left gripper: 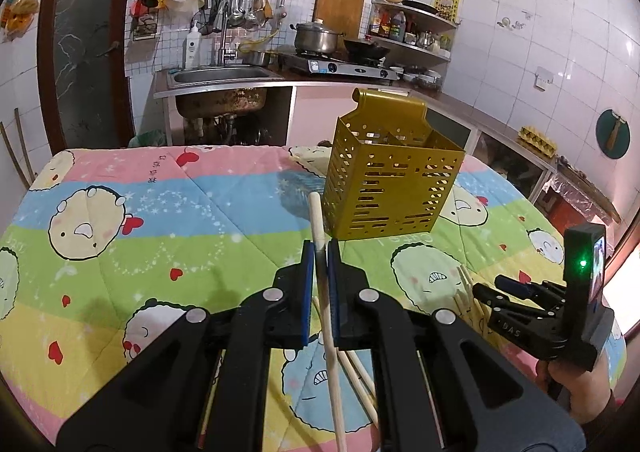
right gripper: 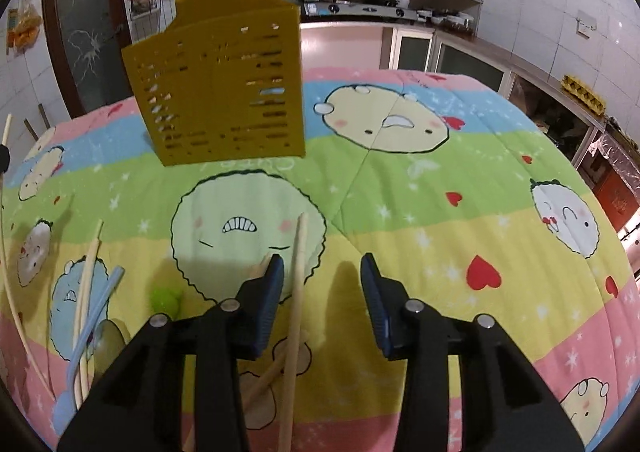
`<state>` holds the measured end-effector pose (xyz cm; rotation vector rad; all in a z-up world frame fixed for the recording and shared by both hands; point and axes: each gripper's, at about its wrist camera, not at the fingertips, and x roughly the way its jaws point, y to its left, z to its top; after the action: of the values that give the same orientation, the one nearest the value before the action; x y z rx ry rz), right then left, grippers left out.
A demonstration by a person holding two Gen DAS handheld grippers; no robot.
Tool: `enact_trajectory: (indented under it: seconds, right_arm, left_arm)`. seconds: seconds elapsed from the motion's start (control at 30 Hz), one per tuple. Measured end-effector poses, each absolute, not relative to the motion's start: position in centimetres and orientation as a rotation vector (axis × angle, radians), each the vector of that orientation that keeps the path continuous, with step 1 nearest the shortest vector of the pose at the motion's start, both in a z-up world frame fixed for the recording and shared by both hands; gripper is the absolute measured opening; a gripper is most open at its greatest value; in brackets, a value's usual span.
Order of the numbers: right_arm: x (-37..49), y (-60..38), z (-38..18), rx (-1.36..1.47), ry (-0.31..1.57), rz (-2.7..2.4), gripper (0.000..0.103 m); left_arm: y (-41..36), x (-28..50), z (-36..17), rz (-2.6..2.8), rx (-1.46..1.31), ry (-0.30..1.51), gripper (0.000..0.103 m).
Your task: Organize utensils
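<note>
Two grippers: left gripper (left gripper: 319, 252) jaws clamp a chopstick (left gripper: 325, 292) before the gold caddy (left gripper: 390, 172); right gripper (right gripper: 322, 268) jaws gape, gripping nothing.

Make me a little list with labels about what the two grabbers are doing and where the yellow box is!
left hand-held gripper: shut on a chopstick
right hand-held gripper: open, a loose chopstick between its pads, not pinched
yellow holder: standing upright on the cartoon quilt
other utensils: lying on the quilt
</note>
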<state>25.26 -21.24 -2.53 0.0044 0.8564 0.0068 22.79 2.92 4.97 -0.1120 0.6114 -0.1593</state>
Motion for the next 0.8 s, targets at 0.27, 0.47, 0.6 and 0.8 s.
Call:
enact_trajectory:
  seconds: [0.27, 0.47, 0.6, 0.8]
  right_arm:
    - [27.9, -20.4, -3.7, -0.021, 0.917, -0.003, 0.027]
    - [28.7, -20.0, -3.0, -0.031, 0.928, 0.006, 0.007]
    - [27.3, -20.9, -1.3, 0.019, 0.858, 0.011, 0.007]
    - [23.6, -22.5, 2.5, 0.112, 0.67, 0.036, 0.007]
  left_arm:
    - [2.6, 23.2, 4.7, -0.16, -0.103, 0.619, 0.005]
    - [2.6, 23.2, 4.9, -0.159, -0.102, 0.617, 0.005]
    - [2.5, 22.8, 5.3, -0.155, -0.094, 0.593, 0.005]
    - [2.2, 22.2, 5.7, -0.155, -0.102, 0.568, 0.005]
